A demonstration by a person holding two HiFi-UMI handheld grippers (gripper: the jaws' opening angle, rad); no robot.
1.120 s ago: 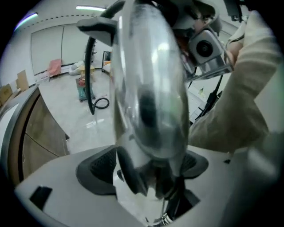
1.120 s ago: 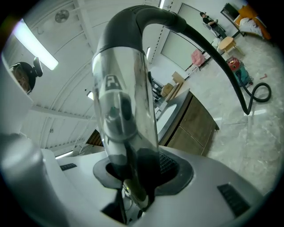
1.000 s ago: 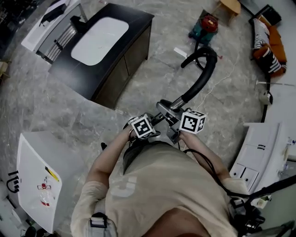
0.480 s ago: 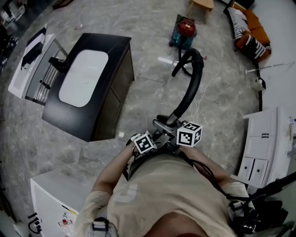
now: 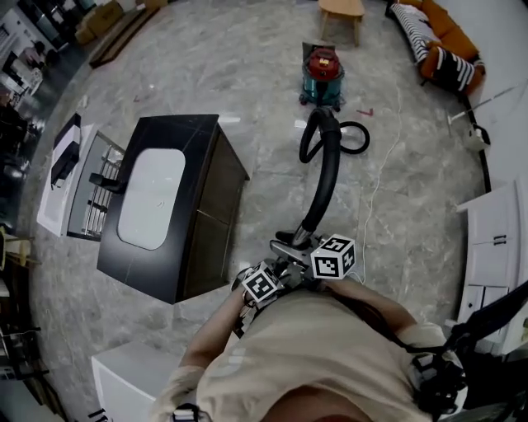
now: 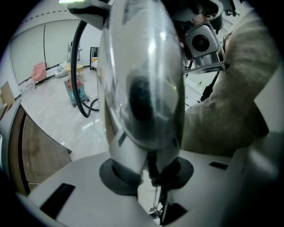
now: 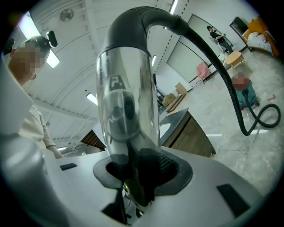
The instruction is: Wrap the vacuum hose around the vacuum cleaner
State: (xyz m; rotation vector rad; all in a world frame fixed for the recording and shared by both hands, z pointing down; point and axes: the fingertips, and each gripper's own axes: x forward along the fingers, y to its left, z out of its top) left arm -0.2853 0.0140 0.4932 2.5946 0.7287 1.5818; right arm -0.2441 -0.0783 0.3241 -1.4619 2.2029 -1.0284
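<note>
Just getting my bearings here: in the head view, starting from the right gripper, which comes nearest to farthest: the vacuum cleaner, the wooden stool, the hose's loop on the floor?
Going out from the right gripper:
1. hose loop, on the floor ahead of the person.
2. vacuum cleaner, just beyond the loop.
3. wooden stool, past the vacuum cleaner, at the picture's top edge.

The vacuum cleaner [image 5: 322, 76], teal with a red top, stands upright on the floor [image 5: 206, 74]. Its black hose [image 5: 327, 177] loops once beside it, then rises, unwound, to a clear rigid end piece [image 7: 126, 115].
</note>
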